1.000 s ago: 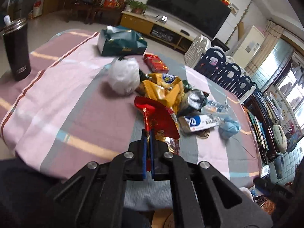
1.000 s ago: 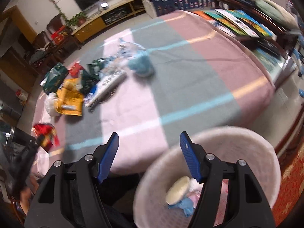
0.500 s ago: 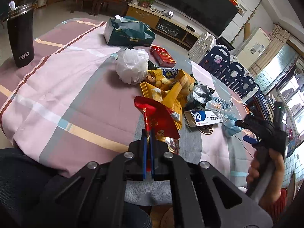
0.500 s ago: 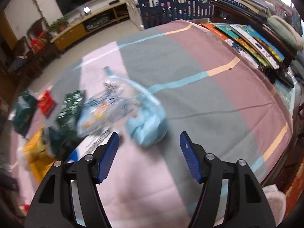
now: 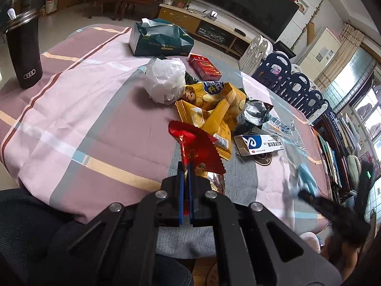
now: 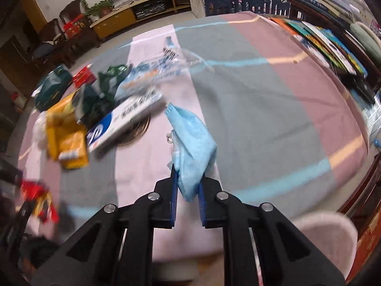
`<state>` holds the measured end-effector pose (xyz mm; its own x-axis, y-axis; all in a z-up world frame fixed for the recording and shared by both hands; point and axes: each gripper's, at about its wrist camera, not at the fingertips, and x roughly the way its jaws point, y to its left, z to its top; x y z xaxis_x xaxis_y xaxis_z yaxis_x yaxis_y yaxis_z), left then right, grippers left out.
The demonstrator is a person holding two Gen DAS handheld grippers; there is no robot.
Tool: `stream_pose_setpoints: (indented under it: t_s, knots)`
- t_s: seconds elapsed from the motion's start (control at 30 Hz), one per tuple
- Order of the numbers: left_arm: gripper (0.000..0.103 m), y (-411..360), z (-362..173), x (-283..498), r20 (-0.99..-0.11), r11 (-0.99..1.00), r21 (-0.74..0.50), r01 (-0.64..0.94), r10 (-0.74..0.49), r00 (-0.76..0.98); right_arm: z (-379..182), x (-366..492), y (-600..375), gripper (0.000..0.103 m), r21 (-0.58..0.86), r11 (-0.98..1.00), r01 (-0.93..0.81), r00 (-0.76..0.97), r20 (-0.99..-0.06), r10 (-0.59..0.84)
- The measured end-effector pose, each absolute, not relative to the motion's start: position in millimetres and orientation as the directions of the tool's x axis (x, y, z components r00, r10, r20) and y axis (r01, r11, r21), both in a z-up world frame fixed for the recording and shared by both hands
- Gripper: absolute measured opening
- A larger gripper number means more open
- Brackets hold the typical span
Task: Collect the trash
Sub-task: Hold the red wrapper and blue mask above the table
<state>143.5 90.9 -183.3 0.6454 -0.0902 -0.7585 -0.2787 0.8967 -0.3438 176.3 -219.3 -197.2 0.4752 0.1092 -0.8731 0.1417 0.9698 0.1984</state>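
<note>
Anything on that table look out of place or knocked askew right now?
Nothing spilled. Litter is heaped mid-table: a torn yellow snack bag lies splayed open, and the white-and-blue carton lies half across a round brown coaster, hiding most of it.

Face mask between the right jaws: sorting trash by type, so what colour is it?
Light blue; the face mask shows best in the right wrist view.

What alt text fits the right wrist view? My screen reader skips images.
The right gripper is closing its blue pads on a crumpled light-blue face mask above a pink-and-grey striped tablecloth. To the left lie a white-and-blue carton and yellow snack bags; a pale round bin sits lower right.
</note>
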Motion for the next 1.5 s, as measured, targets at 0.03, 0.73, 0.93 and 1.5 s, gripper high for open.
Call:
stream_pose_setpoints:
  t_s: [0.03, 0.73, 0.93, 1.5]
  knots:
    - [0.004, 90, -183, 144, -0.760, 0.897, -0.342, -0.280, -0.089, 0.644, -195, 161, -221, 0.016, 0.218, 0.965, 0.143, 0.480, -0.868, 0.125]
    - [0.004, 87, -193, 152, -0.793, 0.900, -0.347, -0.265, -0.130, 0.595, -169, 106, -185, 0.016, 0.206, 0.978, 0.043, 0.490, -0.857, 0.160]
    - [0.004, 87, -193, 152, -0.793, 0.900, -0.347, -0.265, -0.130, 0.595, -173, 105, -182, 0.016, 0.208, 0.977, 0.039, 0.480, -0.862, 0.164]
    - [0.004, 87, -192, 152, -0.792, 0.899, -0.348, -0.265, -0.131, 0.596, -183, 104, -175, 0.016, 0.189, 0.982, 0.031, 0.460, -0.874, 0.153]
